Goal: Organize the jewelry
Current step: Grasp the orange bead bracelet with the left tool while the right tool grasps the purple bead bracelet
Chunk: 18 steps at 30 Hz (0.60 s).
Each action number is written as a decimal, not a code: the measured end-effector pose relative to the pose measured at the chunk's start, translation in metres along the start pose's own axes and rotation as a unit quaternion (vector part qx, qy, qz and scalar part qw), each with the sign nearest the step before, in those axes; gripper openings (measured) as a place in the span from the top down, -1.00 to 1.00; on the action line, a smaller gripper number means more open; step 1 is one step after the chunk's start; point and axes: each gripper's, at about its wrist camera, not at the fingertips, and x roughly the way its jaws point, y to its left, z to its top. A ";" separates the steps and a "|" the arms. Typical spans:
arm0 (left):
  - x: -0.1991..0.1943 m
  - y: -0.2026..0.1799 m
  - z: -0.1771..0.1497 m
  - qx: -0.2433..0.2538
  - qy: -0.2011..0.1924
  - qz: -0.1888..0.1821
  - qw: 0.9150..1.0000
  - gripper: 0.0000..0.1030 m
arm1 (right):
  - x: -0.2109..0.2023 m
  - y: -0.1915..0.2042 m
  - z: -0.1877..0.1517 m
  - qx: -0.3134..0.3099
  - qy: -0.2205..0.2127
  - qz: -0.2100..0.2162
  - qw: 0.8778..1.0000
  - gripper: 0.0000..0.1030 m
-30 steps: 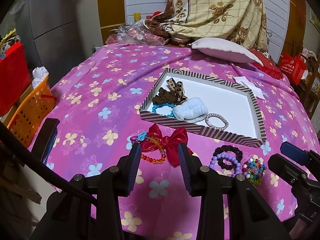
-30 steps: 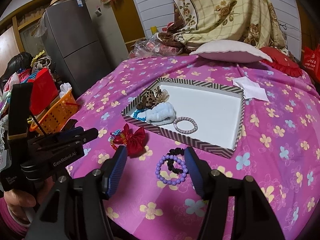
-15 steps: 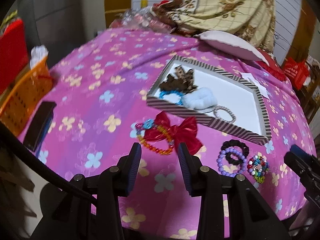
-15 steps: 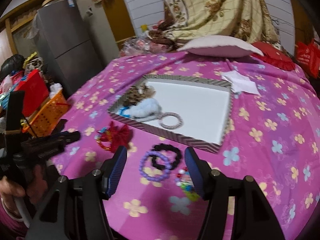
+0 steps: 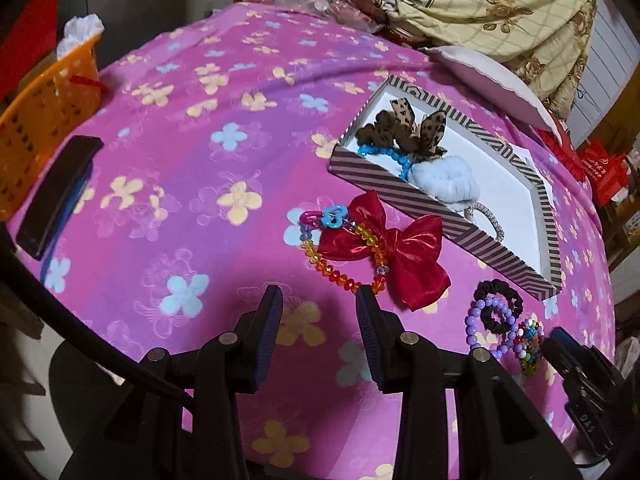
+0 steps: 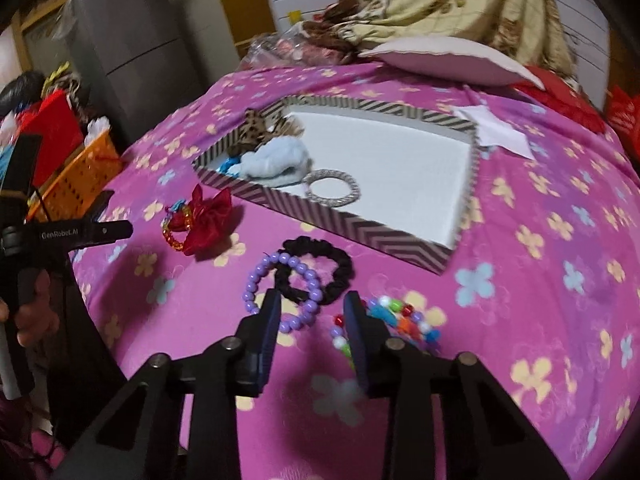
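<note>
Pink cloth point(image 5: 208, 184) with a flower print covers the whole working surface. A shallow striped tray point(image 6: 360, 226) with a white floor lies on it. Inside the tray, at its left end, lie a leopard-print bow point(image 5: 420, 128), a blue bead bracelet point(image 5: 384, 154) and a pale blue fluffy scrunchie point(image 5: 440, 178). A silver ring bracelet point(image 6: 333, 190) lies on the tray floor just beside the scrunchie.

Outside the tray, near its front wall, lies a red satin bow point(image 5: 384, 252). An orange bead bracelet point(image 5: 340, 272) is looped around and under the bow. To the right, a black scrunchie point(image 6: 320, 272) and a purple bead bracelet point(image 6: 284, 292) overlap each other on the cloth. A multicoloured bead bracelet point(image 6: 400, 320) lies just beside them.

The left gripper point(image 5: 319, 300) is above the cloth just in front of the orange bead bracelet. Its fingers are spread and nothing is between them.

The right gripper point(image 6: 312, 304) points down at the purple bead bracelet. Its jaws have just been closing. They stand partly apart, with the near arc of the purple bracelet in the gap. The right finger point(image 6: 358, 324) overlaps the multicoloured bracelet in the view. The pads do not visibly press on any item.

An orange basket point(image 5: 44, 120) stands off the left edge of the cloth.
</note>
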 end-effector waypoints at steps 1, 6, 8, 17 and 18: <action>0.002 0.001 0.001 -0.002 0.003 -0.002 1.000 -0.13 | 0.004 0.002 0.002 -0.003 0.002 0.001 1.000 0.44; 0.015 0.008 0.012 -0.026 0.028 -0.022 0.999 -0.13 | 0.019 0.006 0.009 -0.016 0.013 0.004 1.000 0.50; 0.017 0.012 0.019 -0.040 0.027 -0.022 0.999 -0.13 | 0.020 0.006 0.010 -0.017 0.014 0.006 1.000 0.50; 0.048 0.030 0.036 -0.091 0.069 -0.013 0.993 -0.13 | 0.020 0.008 0.010 -0.013 0.013 0.019 1.000 0.49; 0.051 0.031 0.037 -0.095 0.069 -0.011 0.993 -0.13 | 0.020 0.007 0.010 -0.012 0.013 0.019 1.000 0.49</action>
